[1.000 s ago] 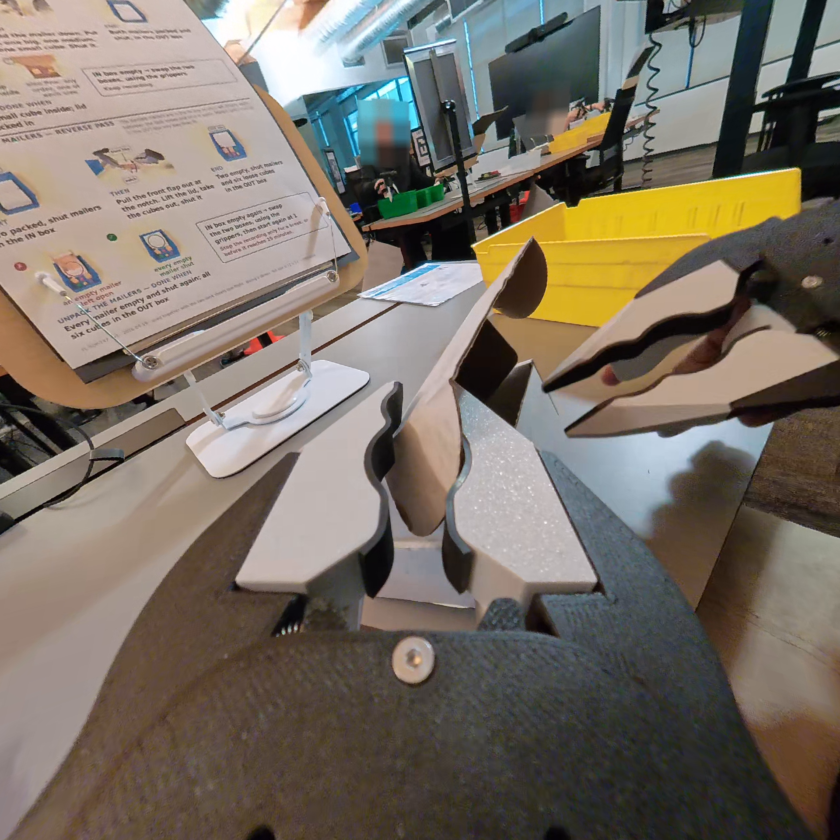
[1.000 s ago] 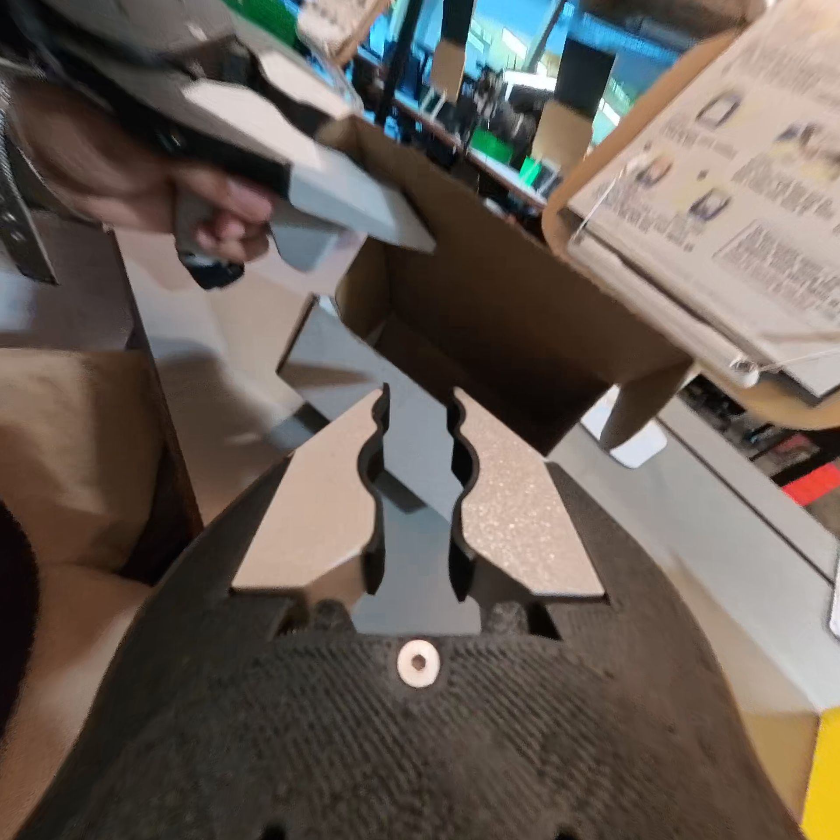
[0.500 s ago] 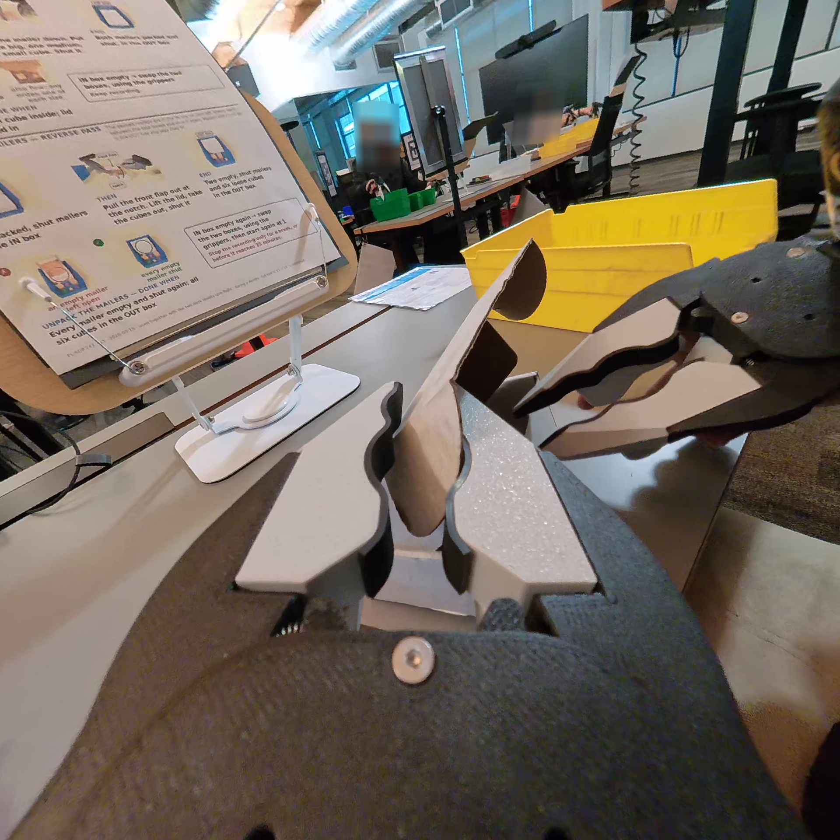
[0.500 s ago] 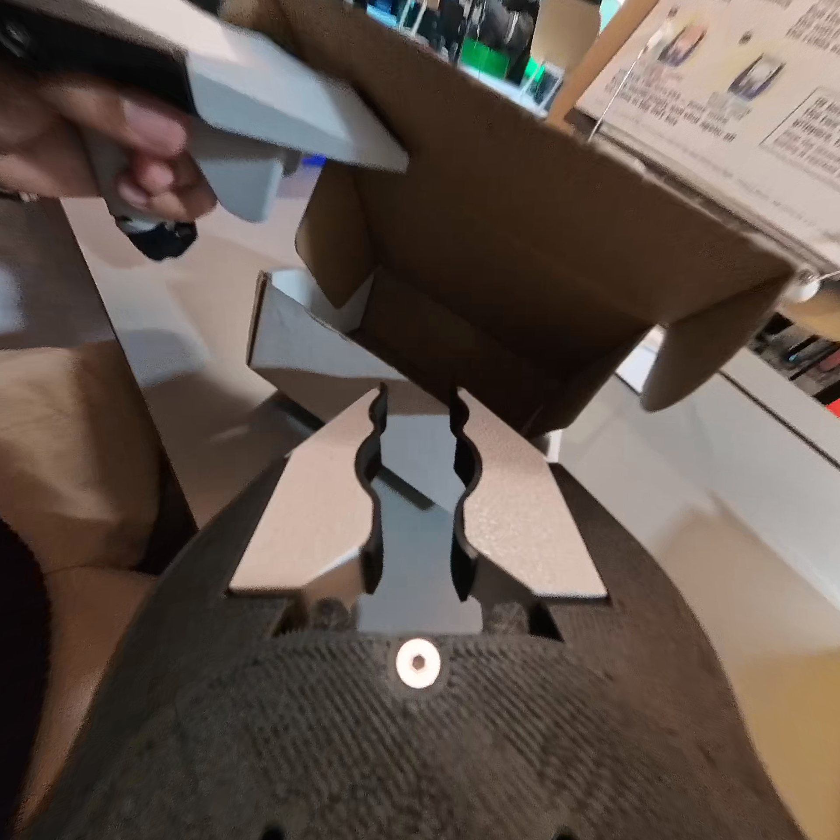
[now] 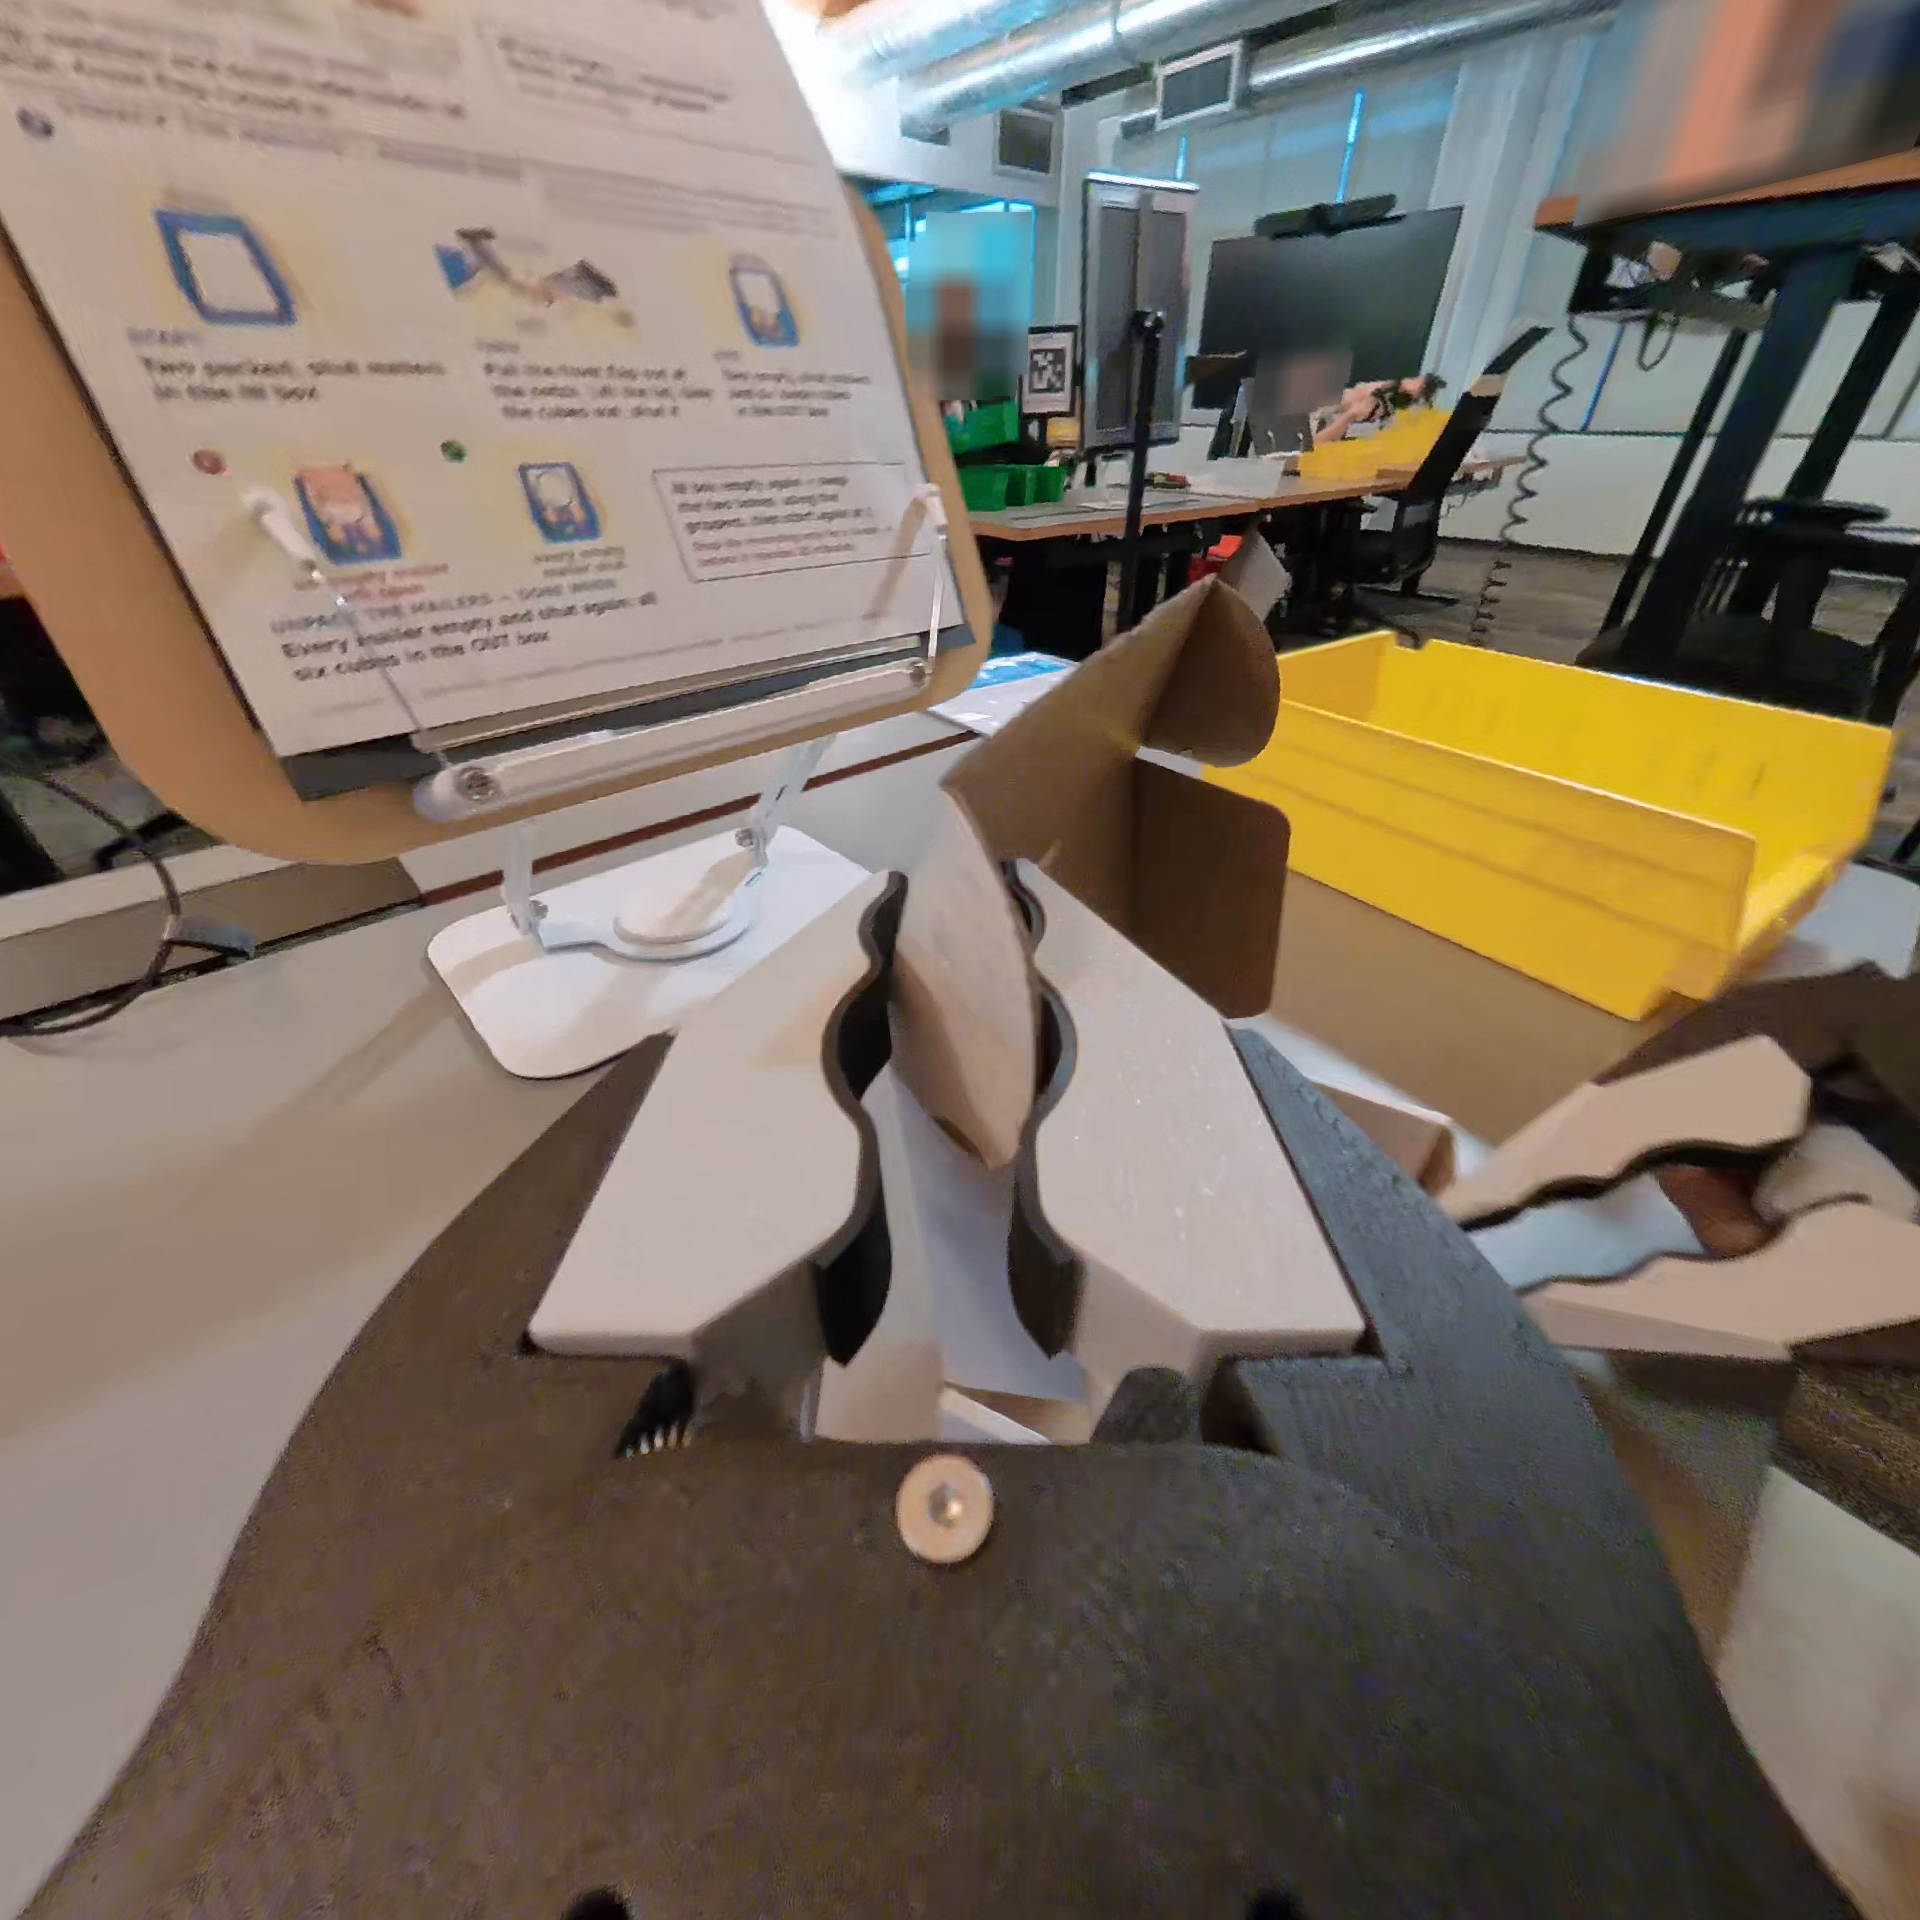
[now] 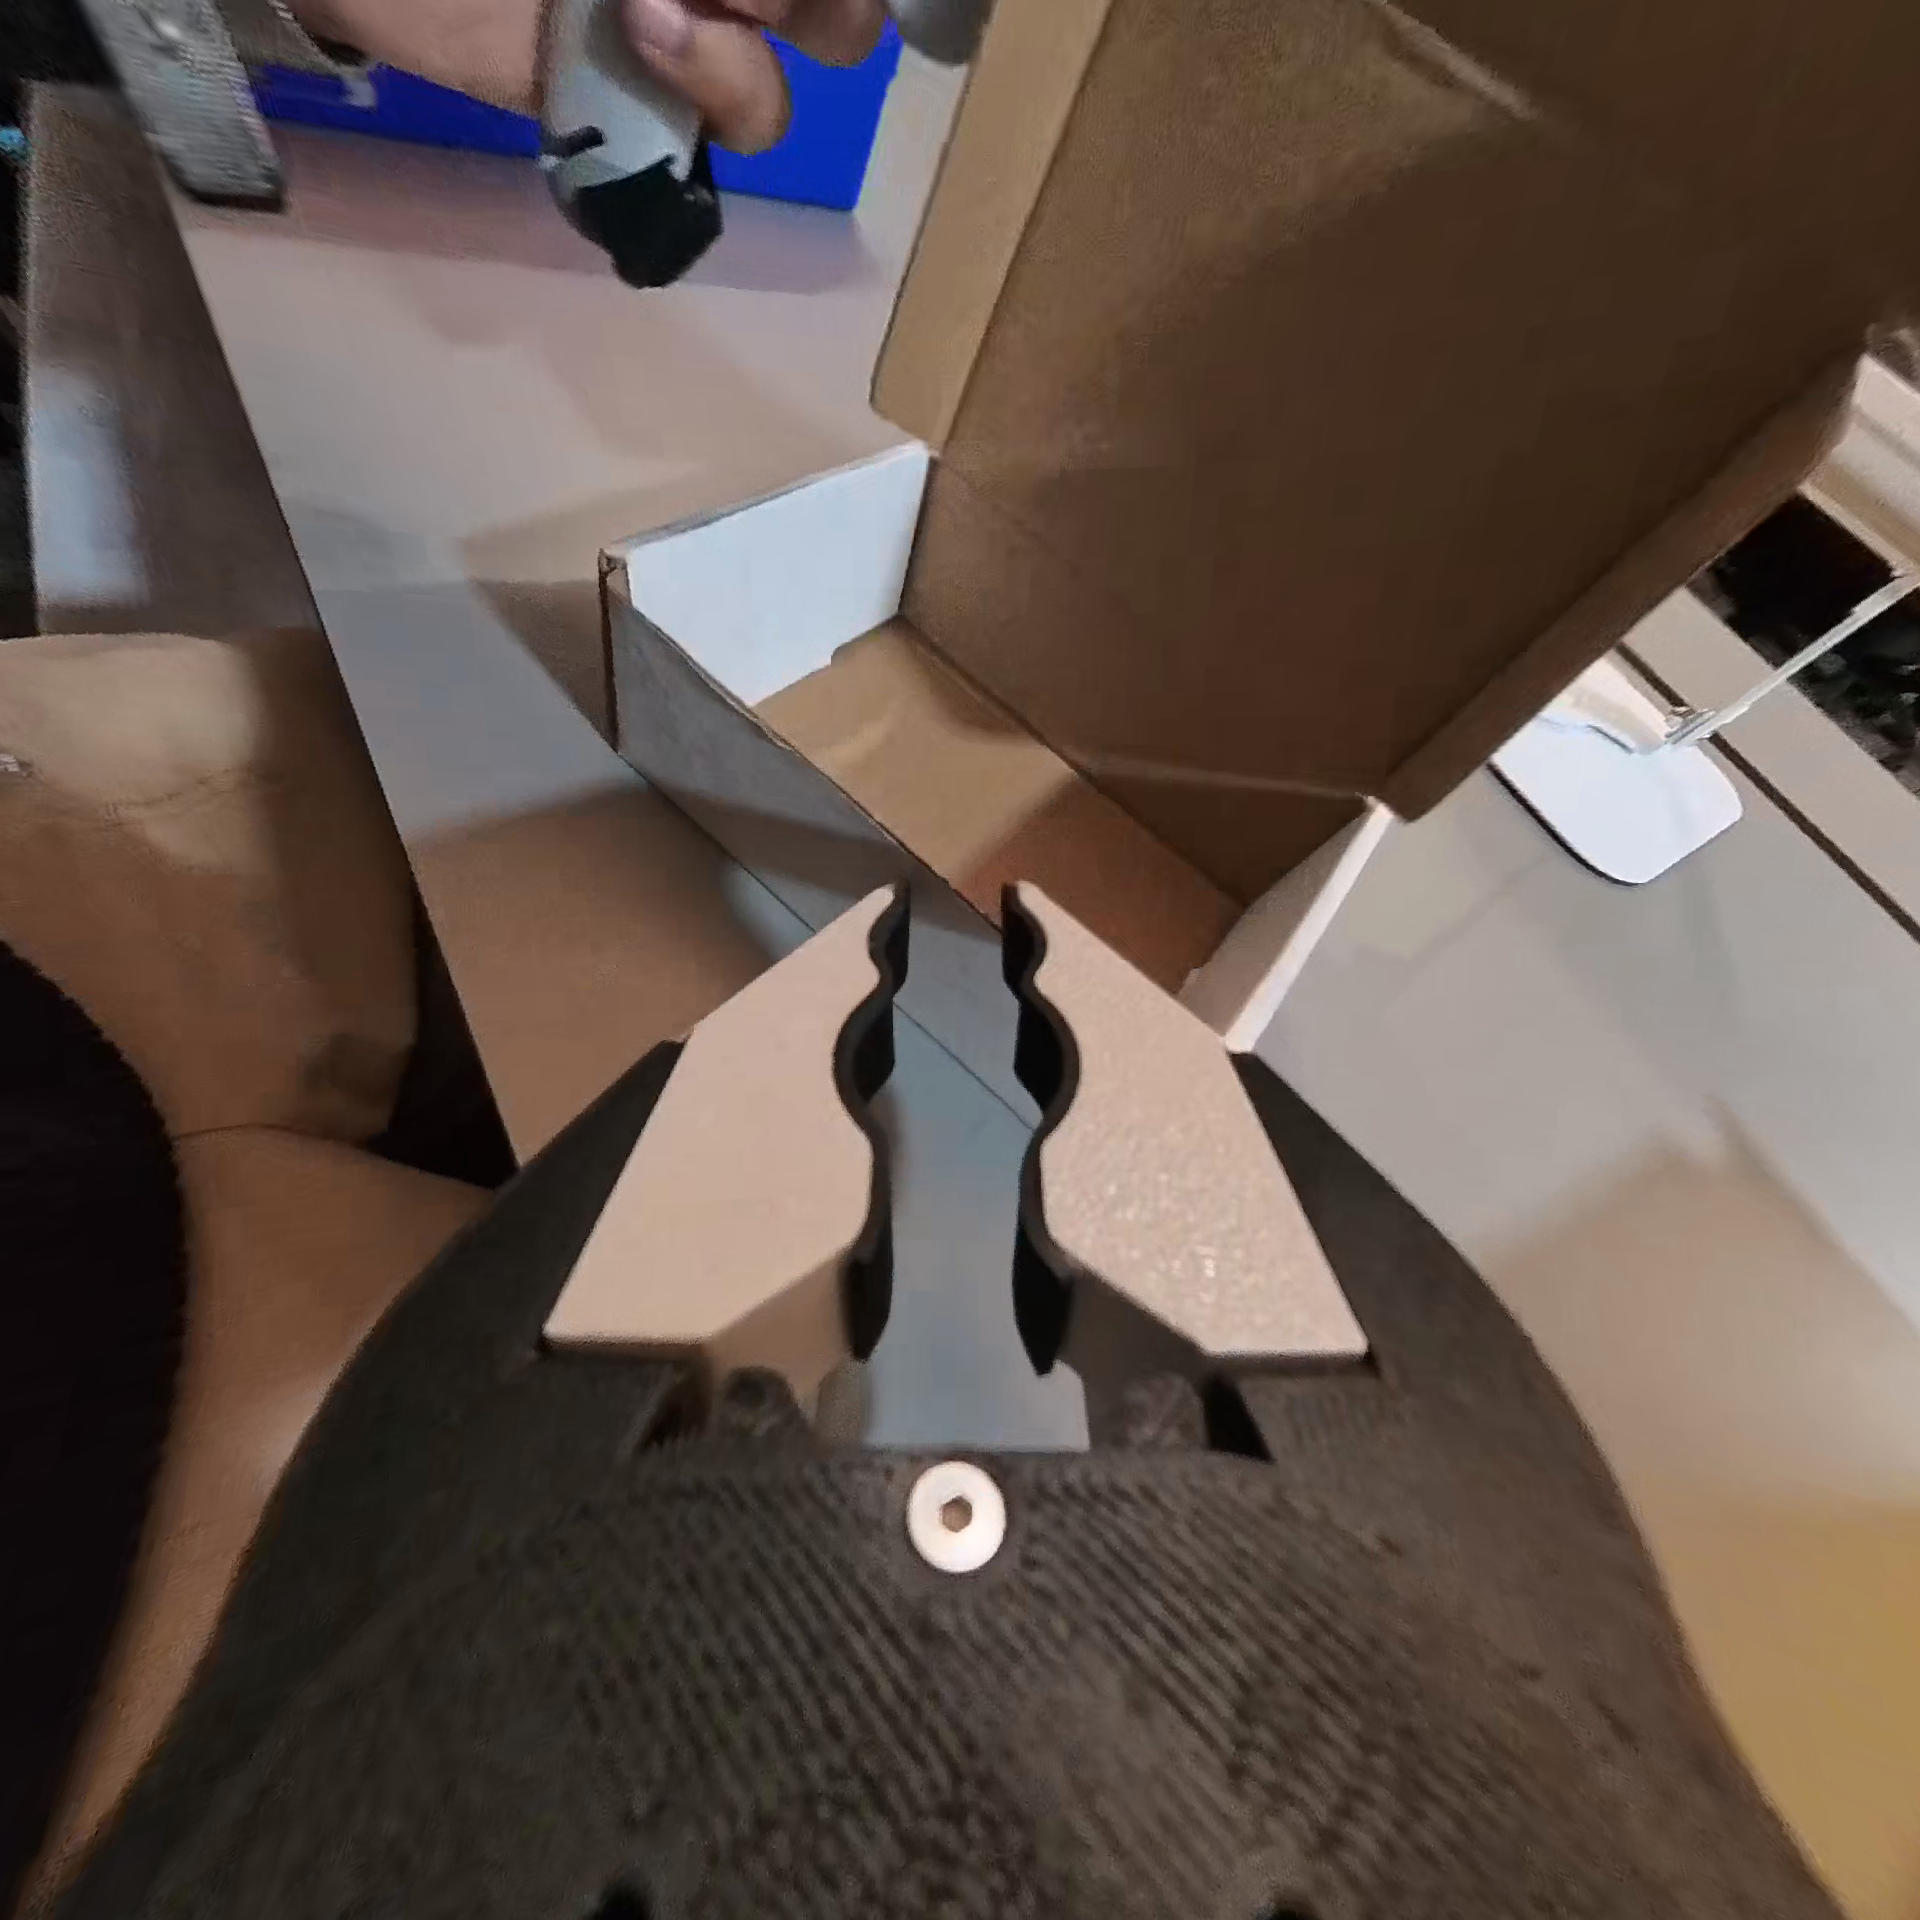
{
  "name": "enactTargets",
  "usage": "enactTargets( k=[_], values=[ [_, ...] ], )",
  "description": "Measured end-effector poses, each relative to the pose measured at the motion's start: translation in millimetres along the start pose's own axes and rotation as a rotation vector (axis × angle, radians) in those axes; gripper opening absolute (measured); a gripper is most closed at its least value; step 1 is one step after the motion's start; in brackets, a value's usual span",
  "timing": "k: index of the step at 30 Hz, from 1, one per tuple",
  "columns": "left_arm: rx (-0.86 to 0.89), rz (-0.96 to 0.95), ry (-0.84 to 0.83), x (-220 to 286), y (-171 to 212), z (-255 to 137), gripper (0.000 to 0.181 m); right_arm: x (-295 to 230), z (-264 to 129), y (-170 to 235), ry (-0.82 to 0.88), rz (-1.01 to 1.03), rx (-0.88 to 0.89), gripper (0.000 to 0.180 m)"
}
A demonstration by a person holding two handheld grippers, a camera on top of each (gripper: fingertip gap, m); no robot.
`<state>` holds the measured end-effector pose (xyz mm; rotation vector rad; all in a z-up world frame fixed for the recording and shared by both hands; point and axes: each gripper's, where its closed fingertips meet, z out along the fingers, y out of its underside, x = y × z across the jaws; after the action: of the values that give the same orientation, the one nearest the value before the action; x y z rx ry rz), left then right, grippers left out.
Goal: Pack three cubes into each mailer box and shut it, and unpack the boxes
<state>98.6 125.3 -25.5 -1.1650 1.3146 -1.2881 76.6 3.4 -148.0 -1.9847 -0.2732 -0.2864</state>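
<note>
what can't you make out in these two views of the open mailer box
- Mailer box floor, right wrist view: far part hidden under the raised lid; no cubes visible on the part that shows.
- Left tool, right wrist view: cut off by the top edge; only a hand shows.
- Yellow bin contents, left wrist view: hidden by its wall.
- Instruction sheet: blurred.

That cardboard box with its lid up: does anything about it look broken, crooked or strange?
Nothing looks damaged. The mailer box sits on the table, its lid held up by the left gripper pinching a side flap. The visible part inside looks empty. The right gripper is open at its front wall.
</note>
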Motion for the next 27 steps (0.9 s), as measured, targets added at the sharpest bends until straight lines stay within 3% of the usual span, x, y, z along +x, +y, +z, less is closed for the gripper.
enactTargets(
  k=[5, 10, 15, 27],
  values=[
    [-0.134, -0.006, -0.108, -55, 25, 23, 0.02, 0, -1, 0, -0.021, 0.012, 0.004, 0.016],
    [-0.254, -0.257, -0.168, -86, 60, 31, 0.023, -3, -4, 0, -0.062, 0.035, 0.014, 0.014],
    [-0.324, -0.173, -0.29, -112, 84, 22, 0.013, -5, -5, -1, -0.073, 0.047, 0.017, 0.014],
    [-0.25, -0.115, -0.25, -100, 54, 4, 0.049, -1, -4, -8, -0.037, 0.011, 0.049, 0.015]
  ],
)
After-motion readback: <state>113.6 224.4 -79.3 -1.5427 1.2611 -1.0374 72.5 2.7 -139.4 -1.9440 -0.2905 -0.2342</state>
